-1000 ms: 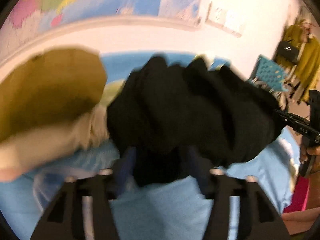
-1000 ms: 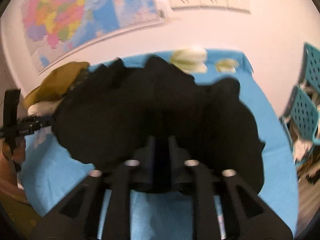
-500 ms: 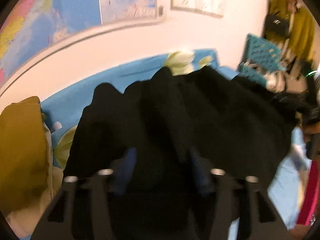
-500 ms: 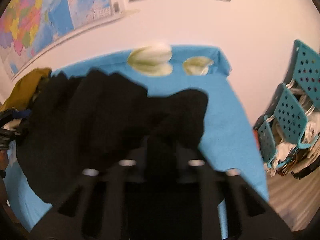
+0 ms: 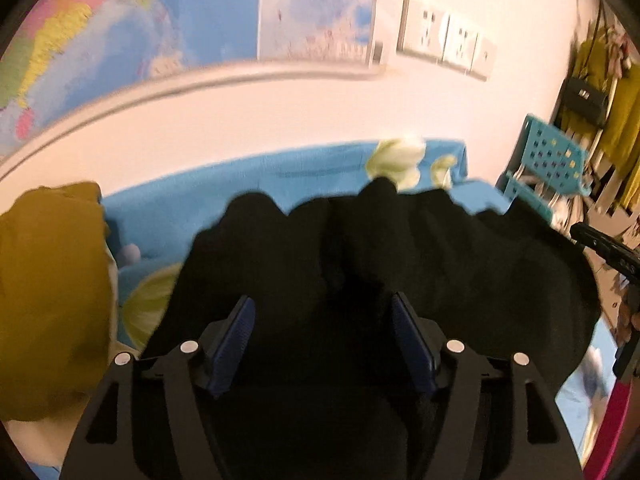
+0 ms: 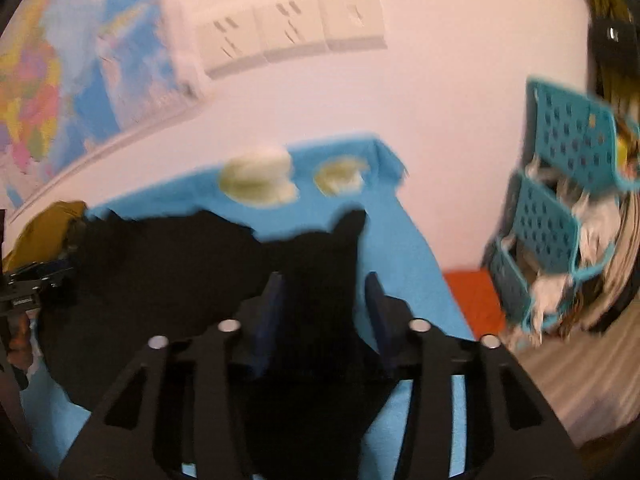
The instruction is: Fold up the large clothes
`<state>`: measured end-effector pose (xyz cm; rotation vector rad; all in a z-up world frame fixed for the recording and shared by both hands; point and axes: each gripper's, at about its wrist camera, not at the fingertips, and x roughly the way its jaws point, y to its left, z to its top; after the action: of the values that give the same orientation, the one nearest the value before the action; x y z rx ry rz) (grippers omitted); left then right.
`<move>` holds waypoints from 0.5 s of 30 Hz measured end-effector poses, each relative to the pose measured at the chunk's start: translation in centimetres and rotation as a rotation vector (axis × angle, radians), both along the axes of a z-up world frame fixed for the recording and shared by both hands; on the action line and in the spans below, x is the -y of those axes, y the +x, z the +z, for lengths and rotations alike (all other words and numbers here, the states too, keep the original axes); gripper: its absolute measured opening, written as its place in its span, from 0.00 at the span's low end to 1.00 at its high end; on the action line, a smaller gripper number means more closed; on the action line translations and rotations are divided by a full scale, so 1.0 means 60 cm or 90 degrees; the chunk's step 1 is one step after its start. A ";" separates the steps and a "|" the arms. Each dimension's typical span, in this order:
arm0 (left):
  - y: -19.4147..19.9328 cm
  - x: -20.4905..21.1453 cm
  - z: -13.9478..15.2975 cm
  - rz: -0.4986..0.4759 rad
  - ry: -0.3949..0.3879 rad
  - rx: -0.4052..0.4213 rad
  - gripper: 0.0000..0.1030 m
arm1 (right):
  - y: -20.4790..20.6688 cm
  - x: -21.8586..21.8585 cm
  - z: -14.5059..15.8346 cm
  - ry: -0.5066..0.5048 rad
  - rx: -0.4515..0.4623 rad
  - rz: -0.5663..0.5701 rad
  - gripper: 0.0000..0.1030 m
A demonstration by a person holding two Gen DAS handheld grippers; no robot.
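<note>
Fingers of both black two-finger grippers are spreading right now: the left gripper has its blue pads standing clear of the large black cloth garment bunched between them, and the right gripper likewise has a dark fold between pads that no longer seem to press on it. That garment lies rumpled and lumpy across the blue floral-print table cover, with no crisp edge or flat panel, so I'd judge the folding is barely begun or only roughly laid over. Smoothing and squaring are left; beyond sits a mustard-yellow cloth heap.
</note>
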<state>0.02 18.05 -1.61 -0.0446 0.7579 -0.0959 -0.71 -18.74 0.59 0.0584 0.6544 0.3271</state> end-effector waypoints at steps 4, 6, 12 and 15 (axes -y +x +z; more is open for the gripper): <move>0.021 0.008 0.013 0.004 0.028 0.010 0.63 | -0.006 -0.084 0.025 0.022 0.005 0.141 0.42; 0.041 0.001 0.003 0.034 0.041 -0.011 0.62 | 0.003 -0.133 0.024 0.013 -0.005 0.186 0.44; 0.049 -0.030 -0.024 0.050 0.067 -0.086 0.80 | 0.041 -0.241 -0.025 -0.059 -0.052 0.253 0.49; 0.060 -0.034 -0.047 0.031 0.082 -0.126 0.71 | 0.064 -0.247 -0.052 -0.067 -0.090 0.241 0.49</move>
<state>3.60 20.07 -4.45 0.0505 0.9583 0.0039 3.10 -3.92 -2.52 -0.1455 0.8220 0.6562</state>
